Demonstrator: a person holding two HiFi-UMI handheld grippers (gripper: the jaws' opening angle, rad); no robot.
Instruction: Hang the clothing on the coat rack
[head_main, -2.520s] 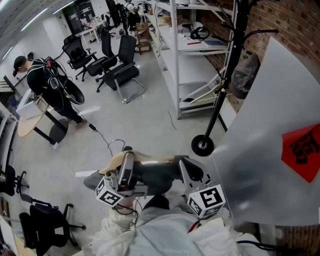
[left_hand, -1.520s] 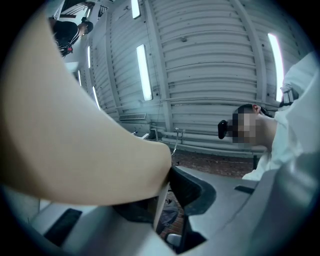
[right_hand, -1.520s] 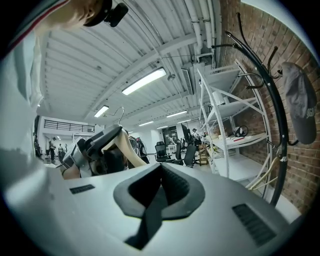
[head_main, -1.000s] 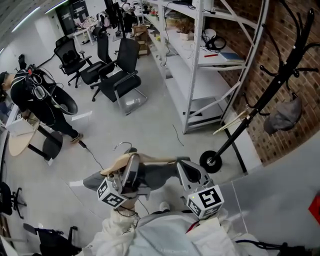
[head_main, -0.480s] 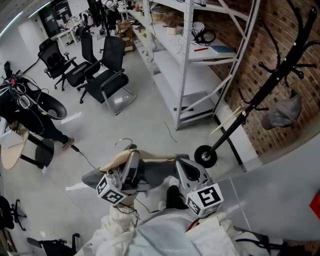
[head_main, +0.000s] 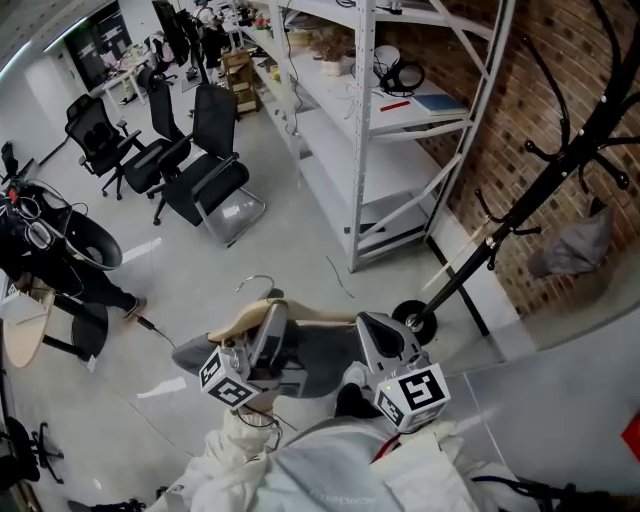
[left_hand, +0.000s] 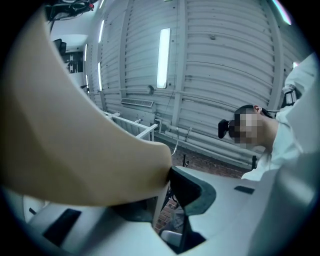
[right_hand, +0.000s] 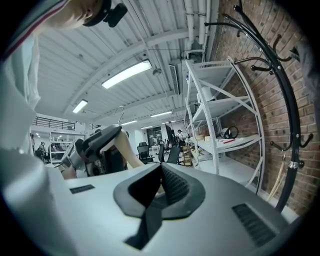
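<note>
Shelving (head_main: 362, 150) holding headphones (head_main: 388, 62) stands left of the coat rack (head_main: 522, 203). Near the rack's foot (head_main: 412, 320), which only the head view shows, we hold grey clothing (head_main: 320, 360) on a wooden hanger (head_main: 310, 318), with left gripper (head_main: 270, 320) and right gripper (head_main: 372, 328) fingers clenched on the hanger.

Coat rack (head_main: 545, 182) shifted right in head view, more hooks showing; grey panel (head_main: 560, 400) receded to lower right.

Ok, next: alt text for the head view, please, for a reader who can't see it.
The left hand-held gripper and the right hand-held gripper hold a pale wooden hanger draped with a grey garment above a grey floor. A black metal coat rack stands to the right against a brick wall, beside white metal shelving.
</note>
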